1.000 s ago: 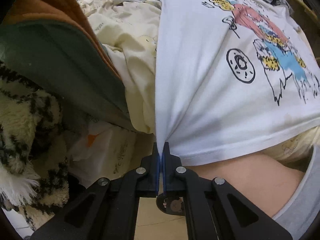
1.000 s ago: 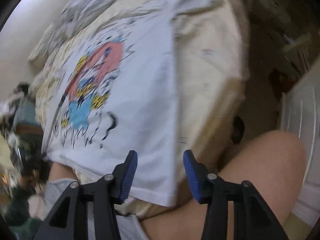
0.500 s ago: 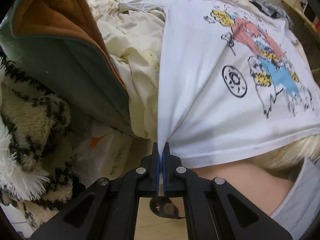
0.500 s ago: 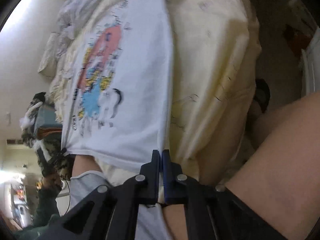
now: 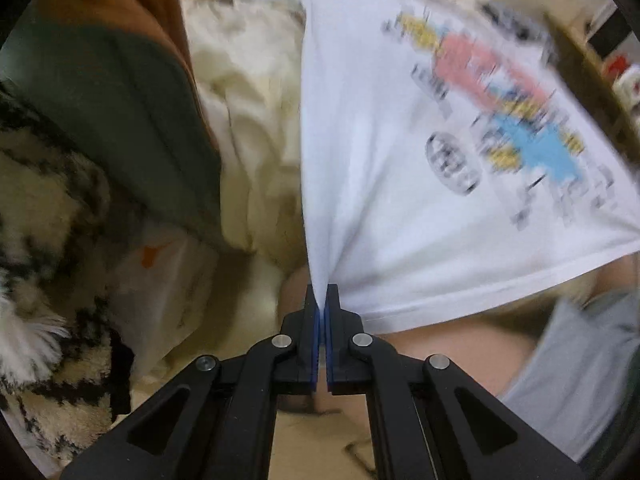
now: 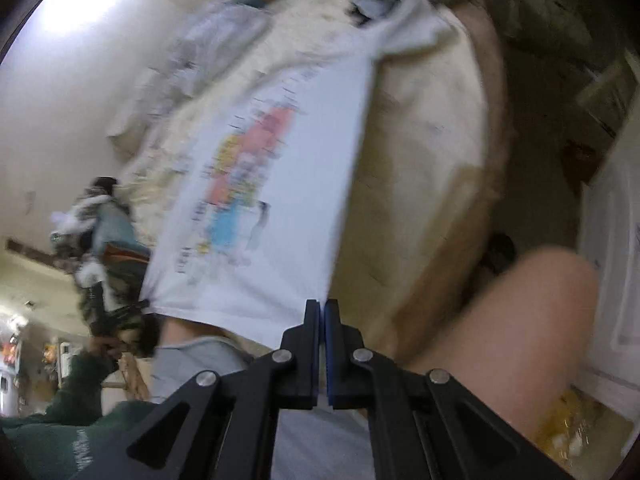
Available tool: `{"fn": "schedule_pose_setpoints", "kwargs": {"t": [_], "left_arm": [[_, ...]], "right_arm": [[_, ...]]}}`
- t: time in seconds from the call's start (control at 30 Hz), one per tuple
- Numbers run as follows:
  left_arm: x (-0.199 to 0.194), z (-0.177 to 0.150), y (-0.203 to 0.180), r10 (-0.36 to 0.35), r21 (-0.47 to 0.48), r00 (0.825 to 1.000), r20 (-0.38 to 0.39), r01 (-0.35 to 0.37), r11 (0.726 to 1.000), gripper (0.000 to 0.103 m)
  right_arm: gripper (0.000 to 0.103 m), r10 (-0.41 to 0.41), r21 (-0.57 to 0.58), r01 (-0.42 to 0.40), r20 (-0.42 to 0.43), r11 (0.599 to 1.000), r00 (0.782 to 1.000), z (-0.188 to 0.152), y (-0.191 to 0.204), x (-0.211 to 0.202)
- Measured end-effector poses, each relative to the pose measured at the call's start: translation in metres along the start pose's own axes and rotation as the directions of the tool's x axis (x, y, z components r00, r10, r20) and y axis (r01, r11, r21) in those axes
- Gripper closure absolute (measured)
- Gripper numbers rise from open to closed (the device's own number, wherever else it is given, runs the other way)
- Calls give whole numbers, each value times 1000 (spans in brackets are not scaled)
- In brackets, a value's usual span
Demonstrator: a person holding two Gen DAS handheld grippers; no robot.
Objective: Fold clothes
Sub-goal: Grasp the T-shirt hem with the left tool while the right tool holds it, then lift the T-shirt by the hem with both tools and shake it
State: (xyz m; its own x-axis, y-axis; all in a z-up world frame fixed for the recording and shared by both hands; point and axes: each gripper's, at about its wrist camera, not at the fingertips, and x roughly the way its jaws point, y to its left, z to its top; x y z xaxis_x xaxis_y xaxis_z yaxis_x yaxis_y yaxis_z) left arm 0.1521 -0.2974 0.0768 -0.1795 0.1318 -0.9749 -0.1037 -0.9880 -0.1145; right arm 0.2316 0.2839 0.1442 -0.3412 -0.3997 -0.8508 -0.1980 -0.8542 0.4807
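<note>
- A white T-shirt (image 5: 384,184) with a colourful cartoon print lies front side up on a cream bedspread (image 5: 256,128). Its bottom hem hangs off the near edge of the bed, over the person's bare knees (image 6: 520,312).
- The left gripper (image 5: 322,300) has its two black fingers pinched tight on the hem's left corner. The cloth gathers into a tight pleat that runs up out of the jaws.
- The right gripper (image 6: 322,312) is likewise closed, with the hem's right corner between its blue pads, though that picture is blurred.
- Between the two corners the hem looks pulled fairly straight, and the shirt body fans away from each grip.
- The shirt's long axis runs away from the person. The hem is nearest, the collar and sleeves are farthest, and the print reads upright from the near side.
- The fabric looks thin, soft and light. I judge it will drape and sag wherever it is unsupported, and slide easily over the bedspread.
- The corners seem good places to hold, since the stitched hem gives the pads something firmer to grip.
- Other clothes are piled to the left: a green and brown garment (image 5: 132,112) and a fluffy black-and-cream one (image 5: 48,240).
</note>
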Motion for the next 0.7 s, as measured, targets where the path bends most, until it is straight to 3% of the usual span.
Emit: {"fn": "schedule_pose_setpoints", "kwargs": {"t": [0.1,0.2,0.33,0.37,0.43,0.5,0.63,0.7], "left_arm": [[25,-4,-1,41,29,997,-68,-39,999,101],[29,-6,-4,89,68,992,-87,-83,994,95],[27,-10,6,161,101,978,-132,-149,984,95],[26,-12,11,185,104,972,-147,-171,980,95],[17,-13,22,232,114,962,-147,-217,970,95],[6,-9,28,264,116,957,-123,-250,961,95],[-27,14,18,252,86,968,2,-251,964,95],[-42,28,2,240,84,968,75,-246,966,95]], "right_arm": [[101,-80,11,82,-104,997,991,-4,-16,37],[101,-155,-13,156,-175,988,972,-5,-25,61],[98,-236,-45,232,-244,972,941,1,-24,66],[91,-241,-47,237,-252,970,937,2,-25,63],[80,-256,-70,246,-214,967,943,9,-22,51],[80,-268,-102,255,-160,962,950,17,-18,38],[78,-205,-154,197,-35,968,978,45,5,29],[70,-187,-205,186,14,961,982,61,21,36]]}}
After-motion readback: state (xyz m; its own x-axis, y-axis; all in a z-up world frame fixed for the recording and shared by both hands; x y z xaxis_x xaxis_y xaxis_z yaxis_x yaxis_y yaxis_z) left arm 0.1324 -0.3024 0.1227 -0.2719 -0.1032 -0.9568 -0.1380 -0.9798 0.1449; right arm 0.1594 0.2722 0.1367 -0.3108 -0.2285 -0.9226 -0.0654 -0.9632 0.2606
